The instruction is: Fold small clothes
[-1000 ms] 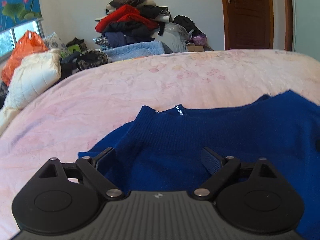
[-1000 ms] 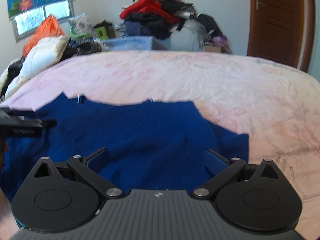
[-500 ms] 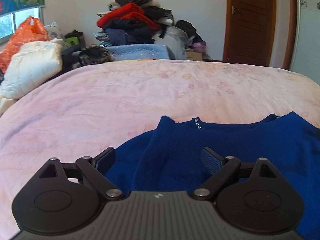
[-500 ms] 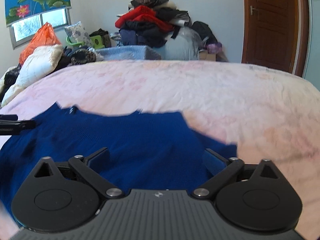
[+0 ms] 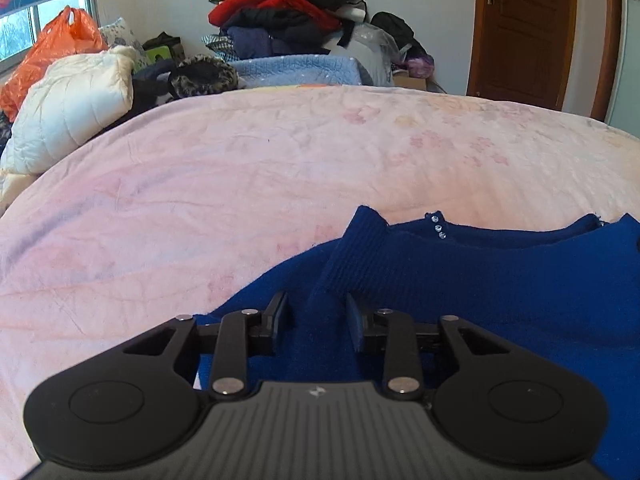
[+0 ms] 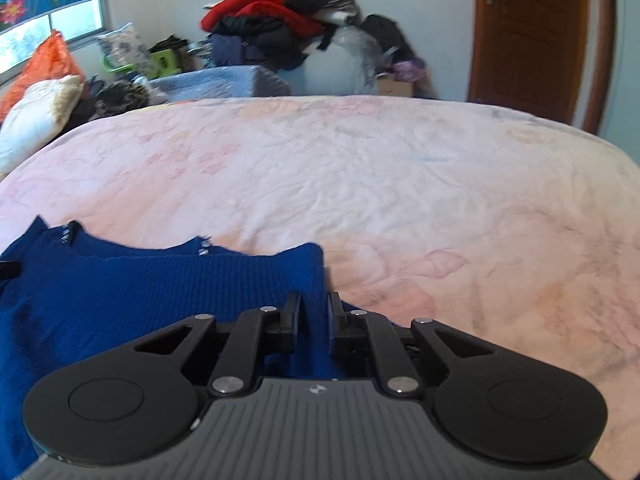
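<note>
A dark blue knit sweater point(image 5: 480, 280) lies flat on the pink bedspread point(image 5: 240, 168), its neckline with small rhinestones toward the far side. My left gripper point(image 5: 316, 312) is shut on the sweater's left shoulder and sleeve fold, with cloth bunched between the pads. In the right wrist view the sweater point(image 6: 140, 292) fills the lower left. My right gripper point(image 6: 314, 312) is shut on the sweater's right edge near the shoulder. The left gripper's tip shows at that view's far left edge point(image 6: 10, 270).
A pile of clothes point(image 5: 288, 12) and a blue quilt point(image 5: 296, 70) stand beyond the far edge of the bed. A white duvet point(image 5: 72, 104) and an orange bag point(image 5: 52, 52) lie at the left. A brown door point(image 5: 524, 28) is at the right.
Both grippers have gone from wide open to shut on the sweater's shoulder edges. Both have shifted outward, so the sweater sits more to the inner side of each view.
</note>
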A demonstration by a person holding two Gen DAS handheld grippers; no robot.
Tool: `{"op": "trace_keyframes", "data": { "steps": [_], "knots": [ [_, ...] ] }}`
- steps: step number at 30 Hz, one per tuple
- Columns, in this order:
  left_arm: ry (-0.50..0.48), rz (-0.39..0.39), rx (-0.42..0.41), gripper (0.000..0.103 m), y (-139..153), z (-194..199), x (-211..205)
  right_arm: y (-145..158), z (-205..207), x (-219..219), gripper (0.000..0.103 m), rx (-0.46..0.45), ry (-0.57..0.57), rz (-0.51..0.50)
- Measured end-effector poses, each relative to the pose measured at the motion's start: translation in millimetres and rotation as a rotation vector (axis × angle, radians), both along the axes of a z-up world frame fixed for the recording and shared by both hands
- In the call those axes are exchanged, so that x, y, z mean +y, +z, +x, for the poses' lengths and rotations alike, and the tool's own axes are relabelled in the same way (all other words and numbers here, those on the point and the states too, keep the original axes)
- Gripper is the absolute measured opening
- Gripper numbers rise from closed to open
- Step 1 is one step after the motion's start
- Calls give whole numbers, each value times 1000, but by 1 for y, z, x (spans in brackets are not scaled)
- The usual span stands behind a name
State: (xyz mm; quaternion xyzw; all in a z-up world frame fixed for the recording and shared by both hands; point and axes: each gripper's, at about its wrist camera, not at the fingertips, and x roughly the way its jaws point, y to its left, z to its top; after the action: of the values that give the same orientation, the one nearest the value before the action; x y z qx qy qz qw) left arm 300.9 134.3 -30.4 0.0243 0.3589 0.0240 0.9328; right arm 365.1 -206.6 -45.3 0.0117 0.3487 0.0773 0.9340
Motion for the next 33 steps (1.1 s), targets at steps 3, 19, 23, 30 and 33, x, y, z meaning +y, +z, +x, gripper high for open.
{"op": "trace_keyframes", "data": {
  "steps": [3,19,23,30,33],
  "knots": [
    [-14,35,-60,31,9,-17,-8,10,-16,5,57,-50,-70,-44],
    [-109,116,-59,67,13,-61,-41,22,-45,98,73,29,291,-61],
    [-87,142,-36,70,9,-78,-26,14,-76,107,83,40,419,-129],
    [-29,-10,-79,76,25,-125,22,28,-140,119,85,-146,385,-207],
    [-15,-62,-53,76,26,-132,44,31,-187,146,87,-267,478,-316]
  ]
}}
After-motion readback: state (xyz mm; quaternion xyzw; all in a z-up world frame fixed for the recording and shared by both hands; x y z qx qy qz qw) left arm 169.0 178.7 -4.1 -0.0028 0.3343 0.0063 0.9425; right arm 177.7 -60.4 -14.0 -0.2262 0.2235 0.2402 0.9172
